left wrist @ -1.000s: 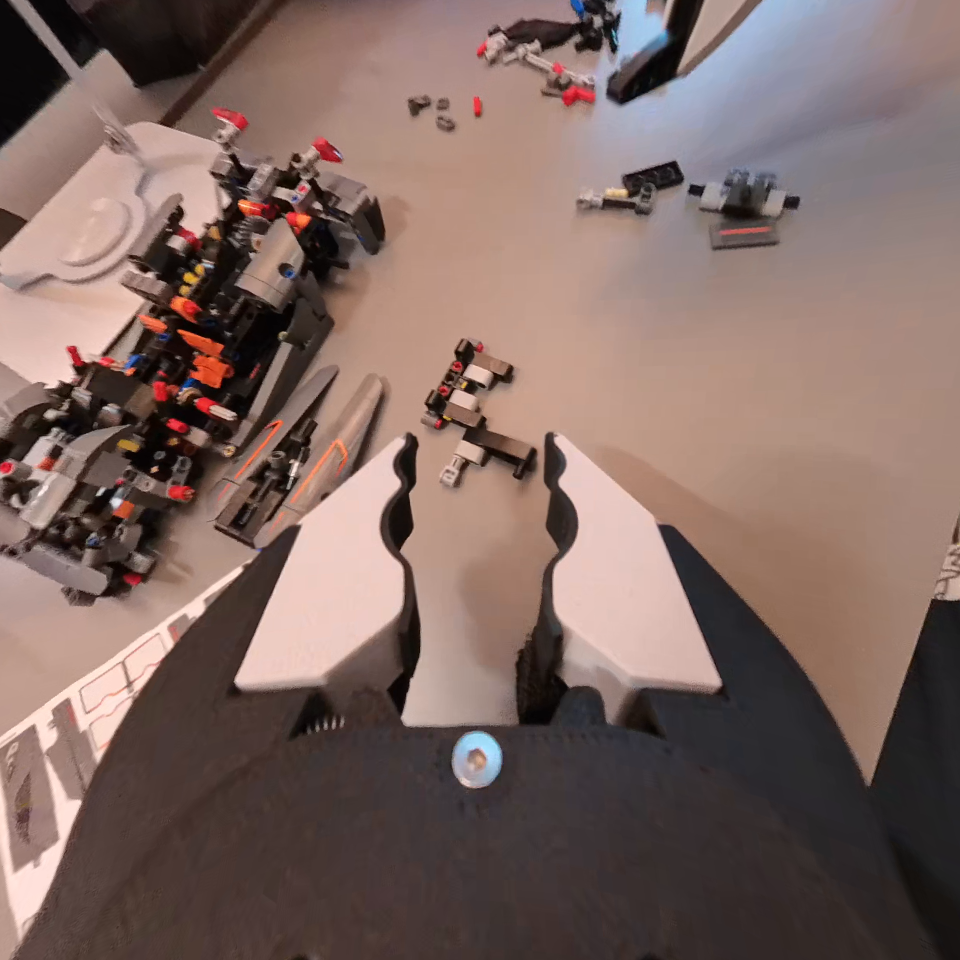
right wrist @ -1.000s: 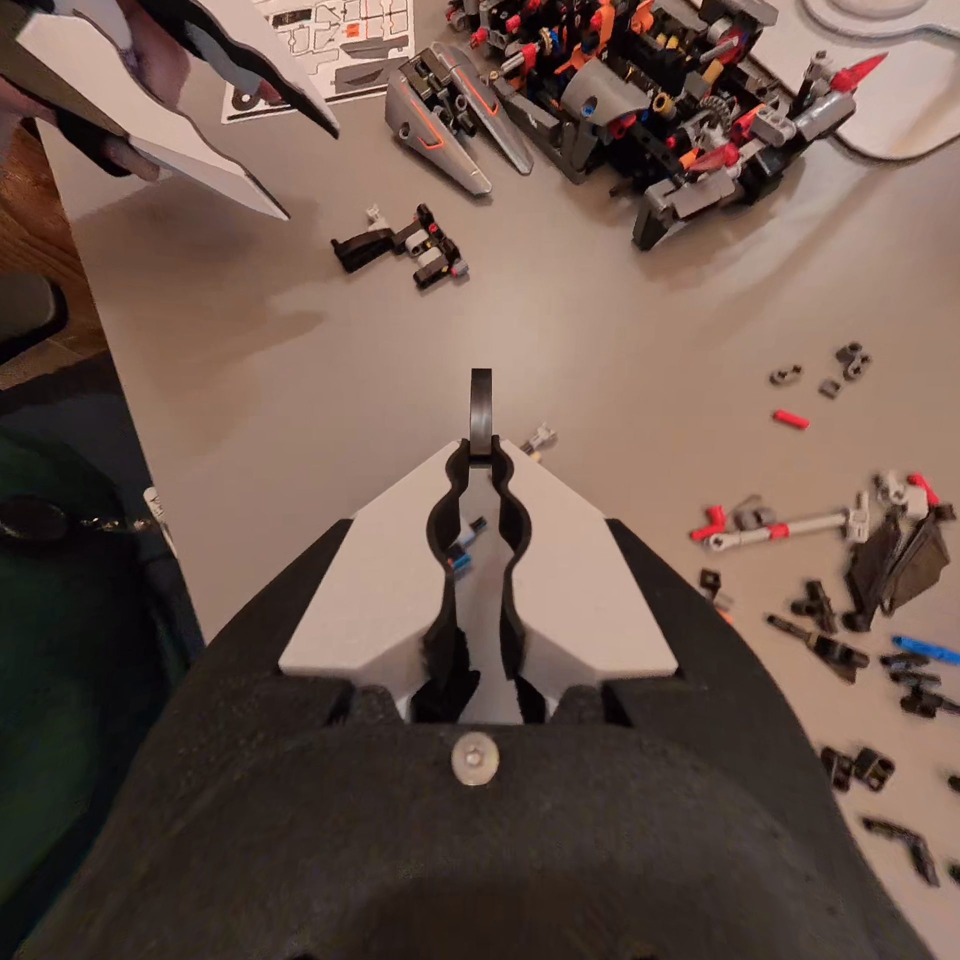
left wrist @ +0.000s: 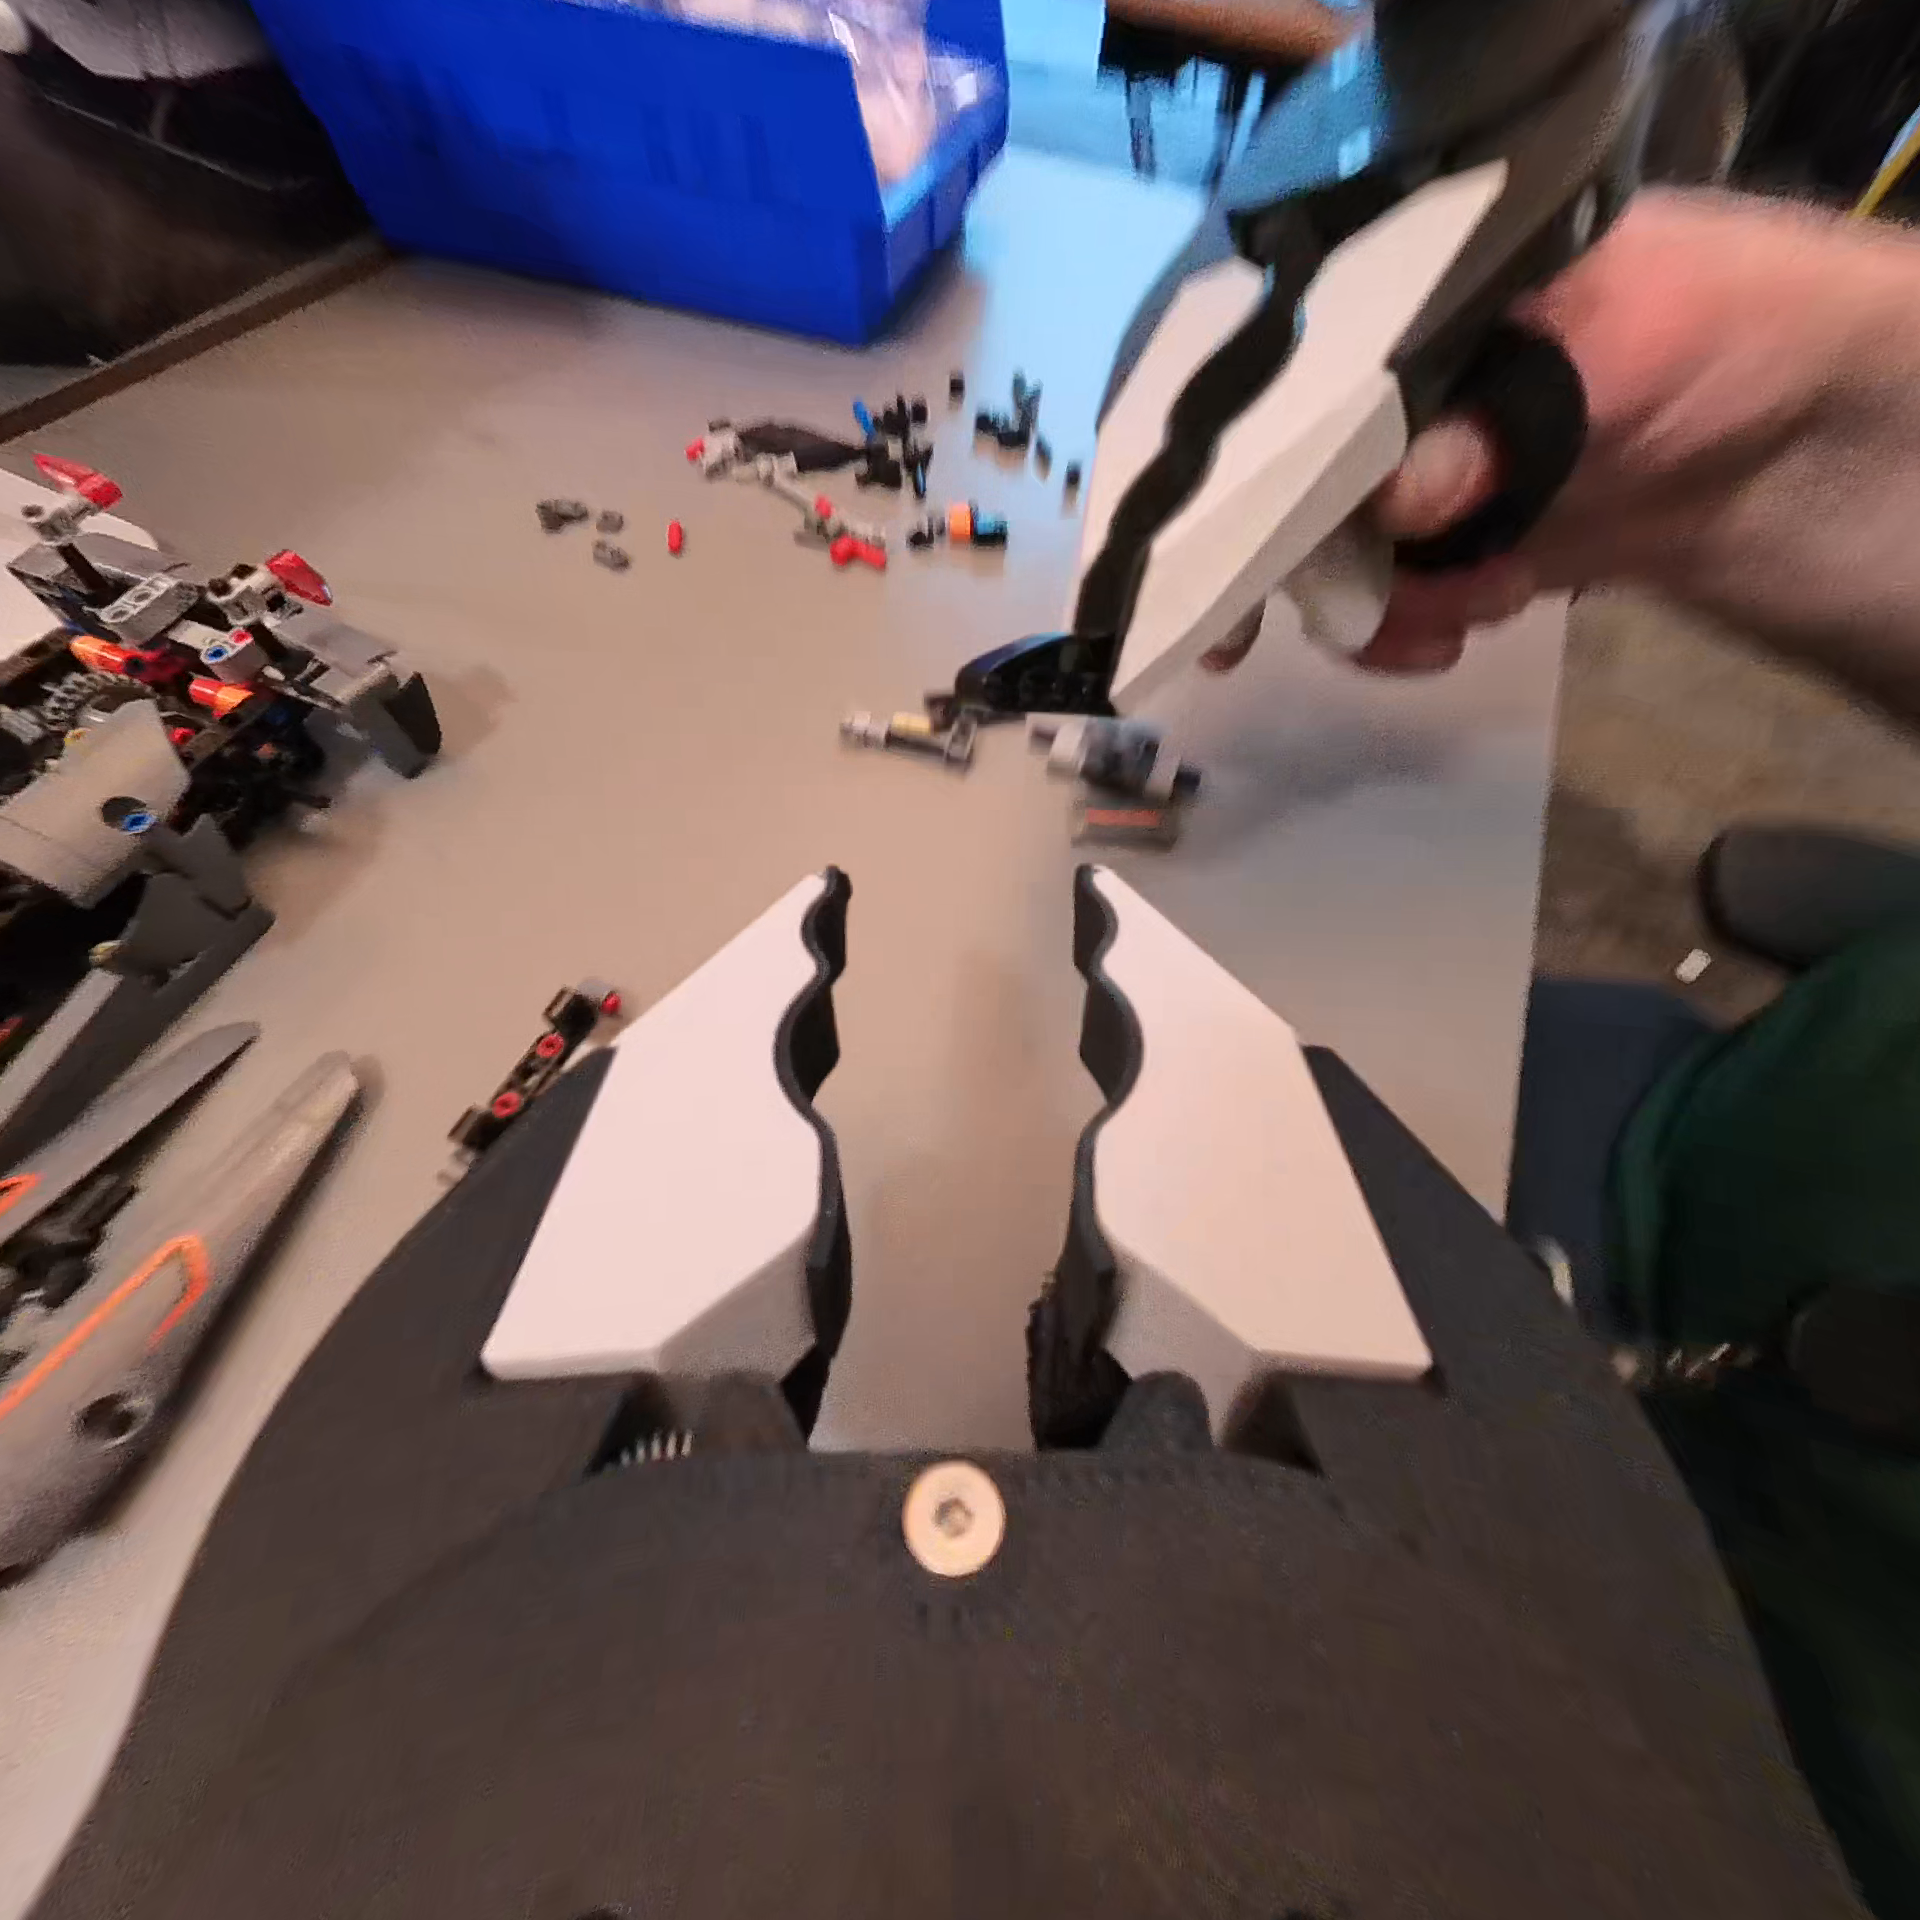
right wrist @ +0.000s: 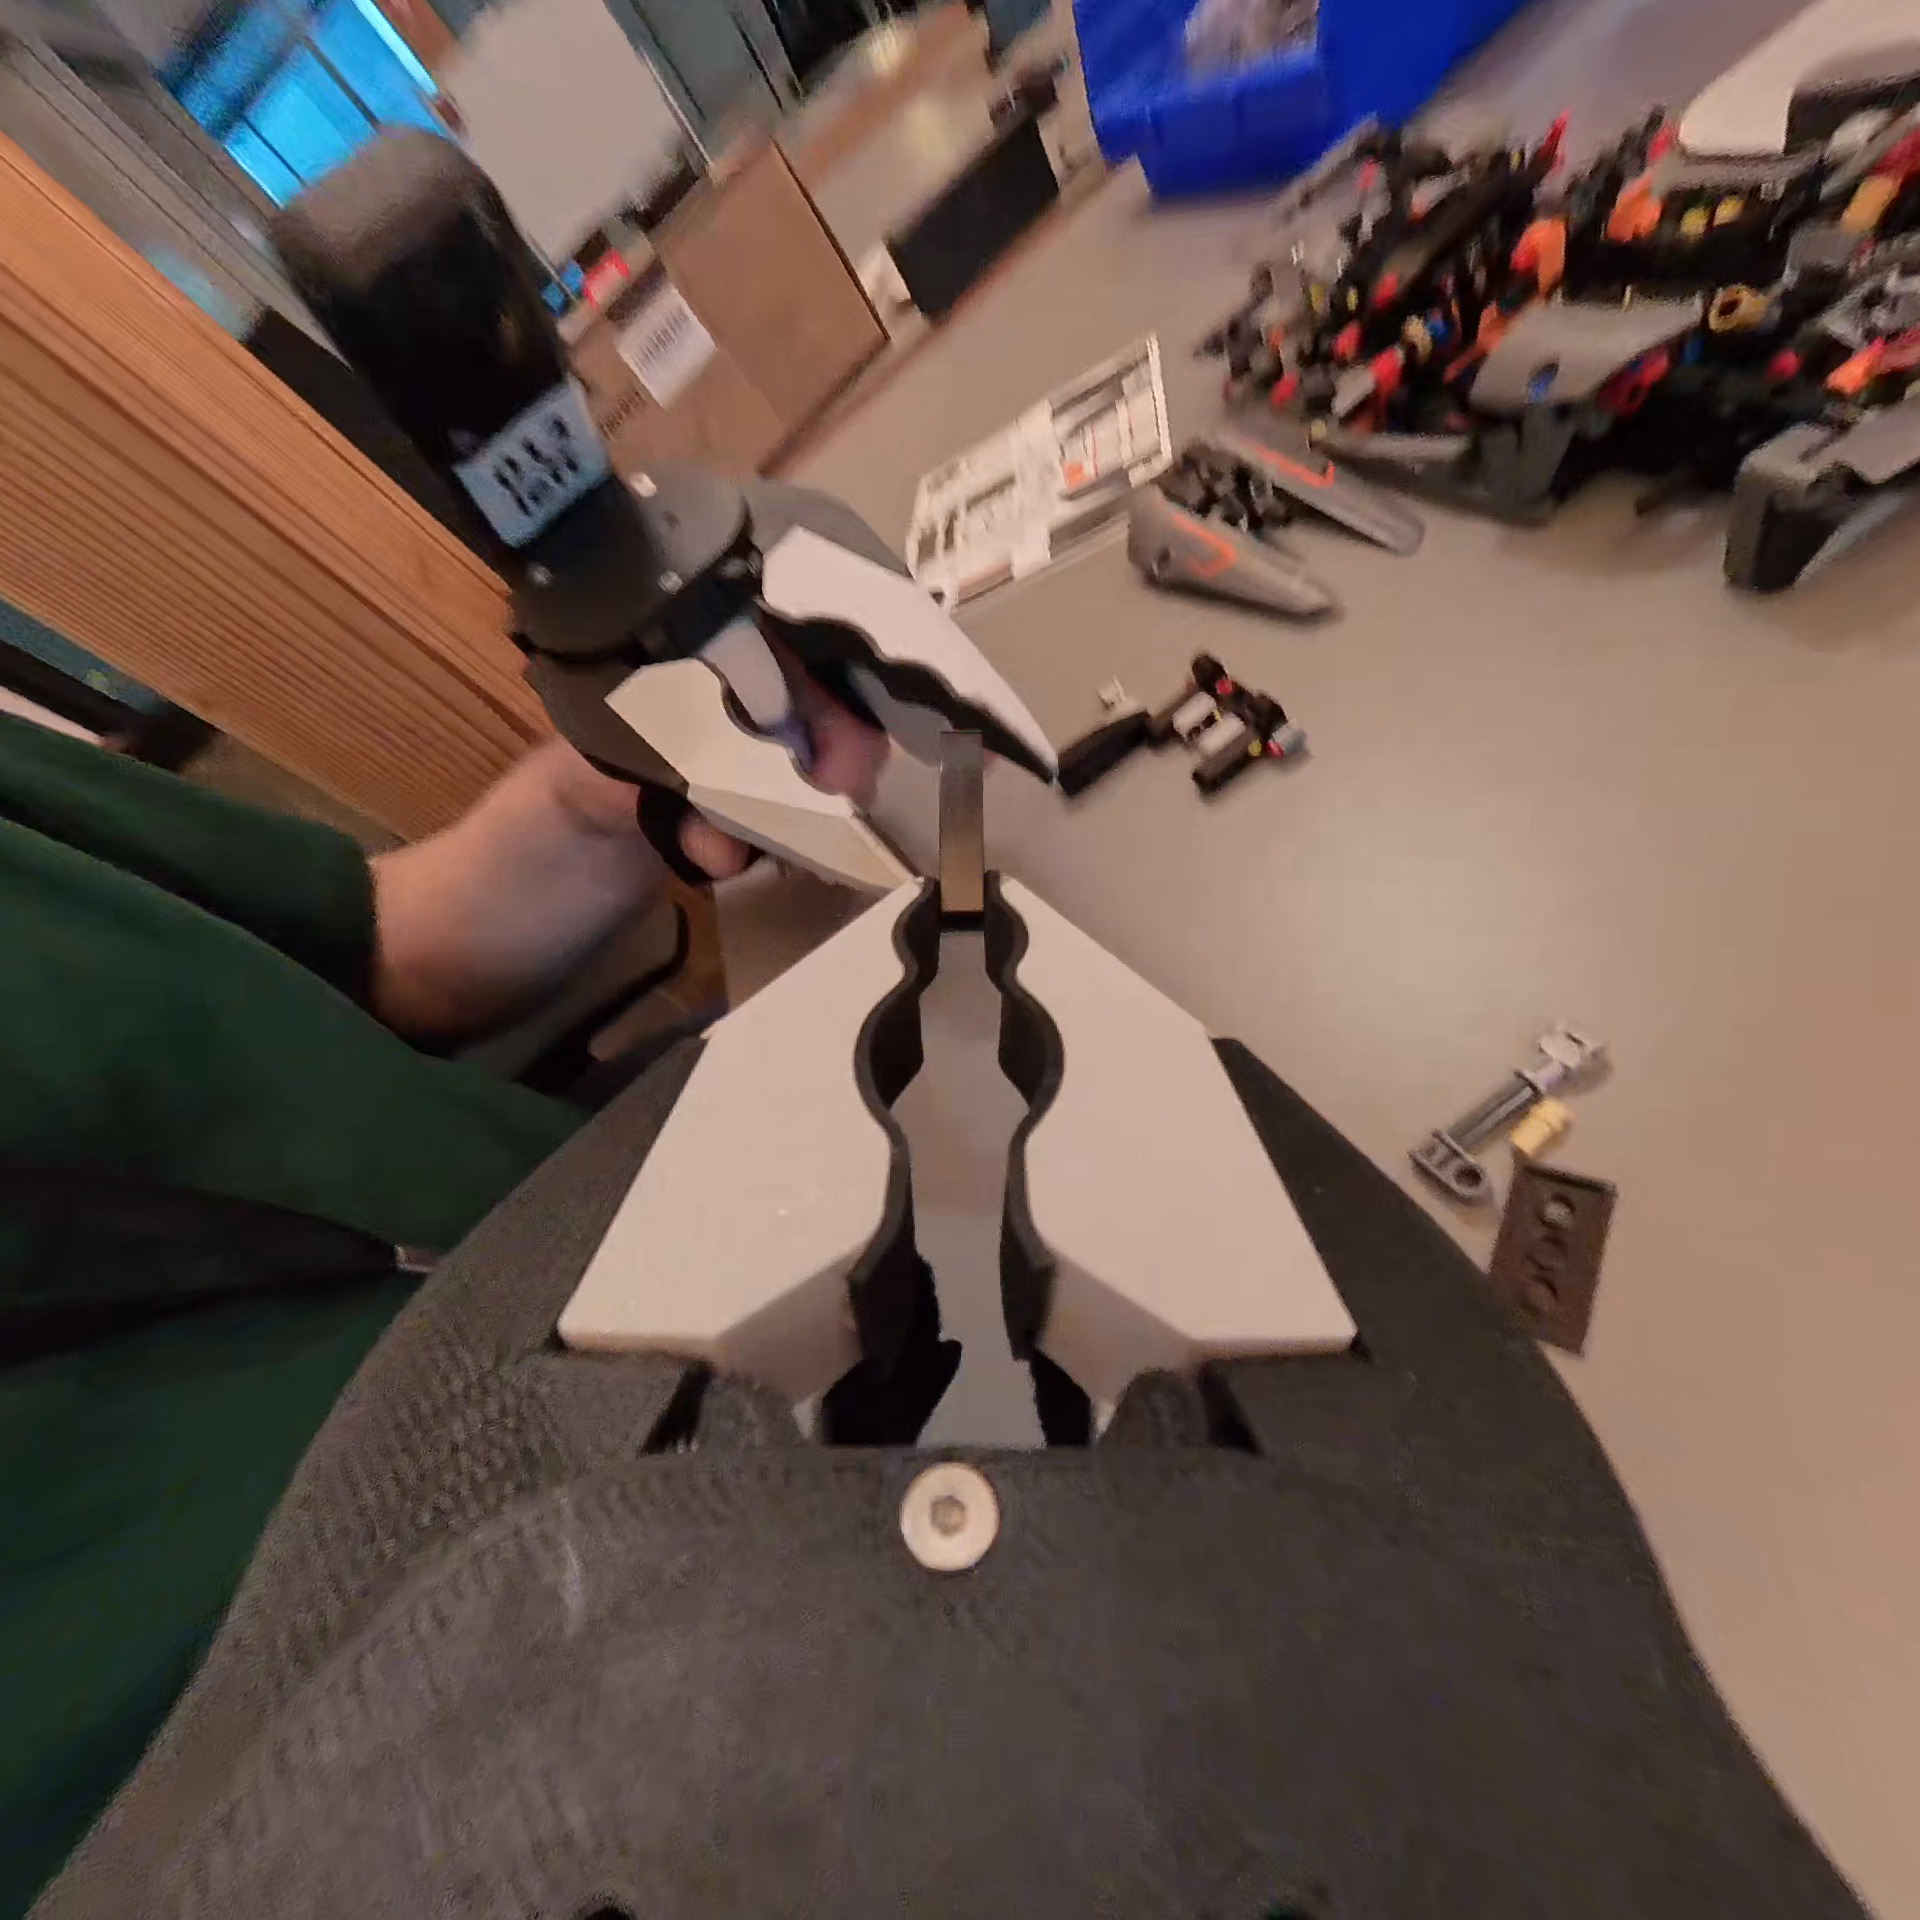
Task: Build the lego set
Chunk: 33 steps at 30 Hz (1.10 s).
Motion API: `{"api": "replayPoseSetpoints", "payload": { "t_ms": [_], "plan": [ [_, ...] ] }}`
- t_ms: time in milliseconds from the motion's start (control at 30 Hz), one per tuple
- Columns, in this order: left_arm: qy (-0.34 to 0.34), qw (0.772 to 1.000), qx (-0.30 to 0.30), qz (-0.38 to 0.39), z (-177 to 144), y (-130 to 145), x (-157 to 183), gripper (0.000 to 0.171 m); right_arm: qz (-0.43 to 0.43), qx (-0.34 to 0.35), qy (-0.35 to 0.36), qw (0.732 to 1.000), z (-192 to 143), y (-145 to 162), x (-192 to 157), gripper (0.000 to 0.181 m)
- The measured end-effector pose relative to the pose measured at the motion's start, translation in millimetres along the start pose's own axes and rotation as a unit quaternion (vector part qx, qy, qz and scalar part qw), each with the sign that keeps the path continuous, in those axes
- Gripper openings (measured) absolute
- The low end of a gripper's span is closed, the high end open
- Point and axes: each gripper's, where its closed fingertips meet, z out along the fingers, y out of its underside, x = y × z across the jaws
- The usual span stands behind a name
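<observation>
My right gripper [right wrist: 961,883] pinches 1 thin, curved black plastic piece [right wrist: 958,816] above the smooth grey surface [right wrist: 1455,831]. My left gripper [left wrist: 951,883] gapes empty, its 2 white fingers wavy-edged.

A grey table [left wrist: 665,665] fills the foreground, and everything else sits around it. Beyond its far edge stands a blue plastic bin [left wrist: 644,156], with a dark strip of wall or furniture [left wrist: 135,239] left of the bin. In the right wrist view, a ribbed wooden panel [right wrist: 208,582] rises off the table's left side, bright blue-lit windows [right wrist: 281,94] behind it, and brown cardboard boxes [right wrist: 769,281] stand past the table's end.
</observation>
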Motion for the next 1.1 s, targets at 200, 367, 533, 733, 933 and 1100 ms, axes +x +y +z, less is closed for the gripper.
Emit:
{"api": "replayPoseSetpoints", "payload": {
  "t_ms": [200,367,533,733,933,1100],
  "plan": [
    [0.136,0.959,0.185,-0.167,-10,-62,23,0.031,0.006,0.095,-0.054,0.994,0,-24,-16,0.006],
    [0.153,0.935,0.24,-0.212,-13,-73,21,0.022,0.003,0.126,-0.065,0.99,2,-29,-23,0.006],
    [0.16,0.92,0.268,-0.235,-17,-77,21,0.018,-0.002,0.139,-0.065,0.988,4,-32,-28,0.005],
    [0.158,0.908,0.293,-0.255,-21,-78,16,0.009,0.002,0.15,-0.065,0.987,10,-33,-32,0.006],
    [0.14,0.92,0.287,-0.228,-26,-79,11,0.006,-0.003,0.149,-0.039,0.988,12,-34,-29,0.012],
    [0.138,0.934,0.265,-0.197,-28,-79,12,0.006,-0.02,0.138,-0.03,0.99,11,-35,-30,0.01]
  ]
}}
